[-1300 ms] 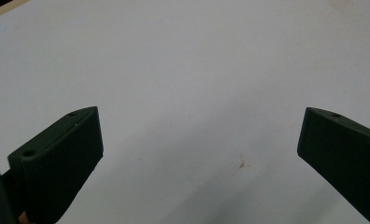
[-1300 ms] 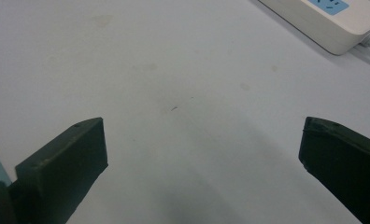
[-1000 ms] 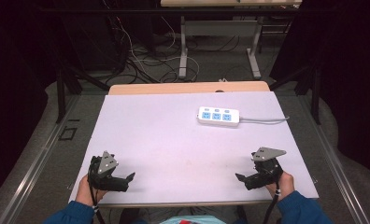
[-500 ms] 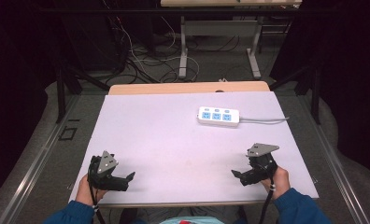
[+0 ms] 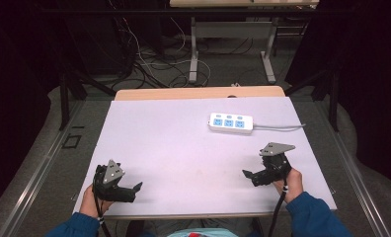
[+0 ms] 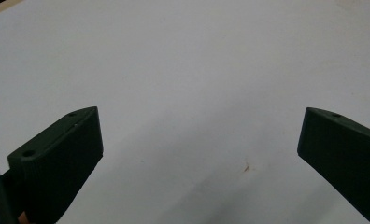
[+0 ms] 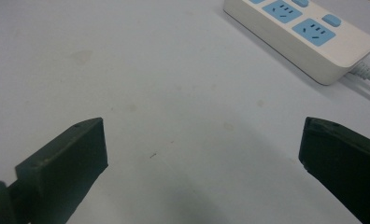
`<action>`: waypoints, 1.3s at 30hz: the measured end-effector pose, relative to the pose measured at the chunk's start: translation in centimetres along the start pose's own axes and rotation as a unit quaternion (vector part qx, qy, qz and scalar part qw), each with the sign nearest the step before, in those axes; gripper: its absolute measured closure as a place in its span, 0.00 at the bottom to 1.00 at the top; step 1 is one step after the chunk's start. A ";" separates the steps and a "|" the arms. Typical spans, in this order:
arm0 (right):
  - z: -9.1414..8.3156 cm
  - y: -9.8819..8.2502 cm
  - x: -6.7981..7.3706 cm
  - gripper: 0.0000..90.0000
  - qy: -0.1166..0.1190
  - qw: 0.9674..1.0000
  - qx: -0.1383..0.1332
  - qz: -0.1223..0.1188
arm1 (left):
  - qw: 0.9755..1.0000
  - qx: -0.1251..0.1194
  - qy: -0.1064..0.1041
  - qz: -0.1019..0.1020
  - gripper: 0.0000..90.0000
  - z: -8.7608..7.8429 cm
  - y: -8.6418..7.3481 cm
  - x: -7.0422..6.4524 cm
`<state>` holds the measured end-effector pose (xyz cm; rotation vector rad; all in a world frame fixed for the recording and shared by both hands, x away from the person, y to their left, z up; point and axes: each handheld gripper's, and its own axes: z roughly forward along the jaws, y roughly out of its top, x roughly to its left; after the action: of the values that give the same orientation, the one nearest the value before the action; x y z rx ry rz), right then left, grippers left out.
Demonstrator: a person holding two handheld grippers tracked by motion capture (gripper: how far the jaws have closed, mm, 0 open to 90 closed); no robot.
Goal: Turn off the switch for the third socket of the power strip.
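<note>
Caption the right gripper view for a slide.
Open right claw over the pale table, facing a white power strip with blue sockets.

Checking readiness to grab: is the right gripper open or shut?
Open. The right gripper shows its two black jaws set wide apart with bare table between them, short of the power strip.

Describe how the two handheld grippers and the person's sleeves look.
Both the left gripper and the right gripper are black, each topped by a grey three-cornered plate. Their fingers are broad, blunt black blocks with small holes. A black cable trails from each. The sleeves are blue.
</note>
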<state>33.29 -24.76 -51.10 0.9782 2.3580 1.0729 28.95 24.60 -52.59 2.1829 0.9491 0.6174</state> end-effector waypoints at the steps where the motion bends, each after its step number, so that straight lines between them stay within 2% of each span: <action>1: 0.2 0.1 0.0 0.01 0.000 1.000 -0.003 -0.003 | 1.000 -0.004 0.005 0.003 0.00 0.0 0.0 0.0; 3: 0.4 0.3 -0.1 0.01 -0.003 1.000 -0.004 -0.006 | 1.000 0.003 -0.003 0.002 0.00 0.0 0.0 0.0; 6: 0.8 0.8 -0.3 0.01 0.006 1.000 0.000 -0.005 | 1.000 0.004 0.001 0.005 0.00 0.0 0.0 0.0; 8: 1.2 1.0 -0.3 0.01 0.006 1.000 -0.001 -0.009 | 1.000 0.006 0.005 0.005 0.00 -0.1 -0.1 0.0; 9: 1.2 1.0 -0.3 0.01 0.006 1.000 -0.001 -0.009 | 1.000 0.004 -0.001 -0.002 0.00 -0.2 -0.2 0.0; 10: 1.3 1.2 -0.3 0.01 0.004 1.000 0.000 -0.010 | 1.000 0.000 0.006 0.000 0.00 -0.2 -0.2 0.0; 12: 1.5 1.4 -0.4 0.01 0.007 1.000 0.006 -0.015 | 1.000 0.004 0.000 -0.002 0.00 -0.1 -0.1 0.0; 13: 1.5 1.5 -0.5 0.01 0.007 1.000 0.004 -0.017 | 1.000 0.003 0.003 0.000 0.00 0.0 -0.1 -0.1; 15: 1.5 1.6 -0.5 0.01 0.006 1.000 0.002 -0.014 | 1.000 0.006 0.001 0.003 0.00 -0.1 -0.2 0.0; 18: 1.7 1.9 -0.6 0.01 0.007 1.000 0.002 -0.012 | 1.000 -0.005 0.000 -0.003 0.00 -0.1 -0.2 0.0; 21: 1.9 2.1 -0.7 0.01 0.006 1.000 0.001 -0.010 | 1.000 0.001 -0.005 -0.004 0.00 -0.1 -0.1 0.0; 24: 2.0 2.4 -0.9 0.01 0.004 1.000 0.003 -0.010 | 1.000 0.001 0.003 0.006 0.00 -0.2 0.0 0.0; 25: 2.2 2.6 -1.0 0.01 0.003 1.000 0.006 -0.010 | 1.000 -0.007 -0.004 -0.001 0.00 0.0 0.0 -0.2; 28: 2.6 2.9 -1.3 0.01 0.006 1.000 0.005 -0.010 | 1.000 0.002 -0.009 0.003 0.00 0.1 0.1 -0.1; 32: 3.2 3.3 -1.6 0.01 0.004 1.000 0.011 -0.008 | 1.000 -0.007 -0.008 0.000 0.00 0.2 0.1 -0.1; 34: 3.5 3.5 -1.8 0.01 0.004 1.000 0.009 -0.006 | 1.000 -0.003 -0.013 0.006 0.00 0.2 0.2 -0.1; 37: 3.7 3.7 -2.0 0.01 0.005 1.000 0.012 -0.007 | 1.000 -0.005 -0.007 0.003 0.00 0.2 0.1 -0.1; 38: 3.8 3.9 -2.1 0.01 0.005 1.000 0.013 -0.002 | 1.000 -0.001 -0.011 0.003 0.00 0.1 0.0 -0.1; 39: 4.0 4.0 -2.2 0.01 0.003 1.000 0.013 0.001 | 1.000 -0.004 -0.007 0.002 0.00 0.1 -0.1 -0.1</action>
<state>38.84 -22.46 -50.49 0.9884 2.3806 1.0500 28.90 24.53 -52.68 2.1796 0.9352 0.6063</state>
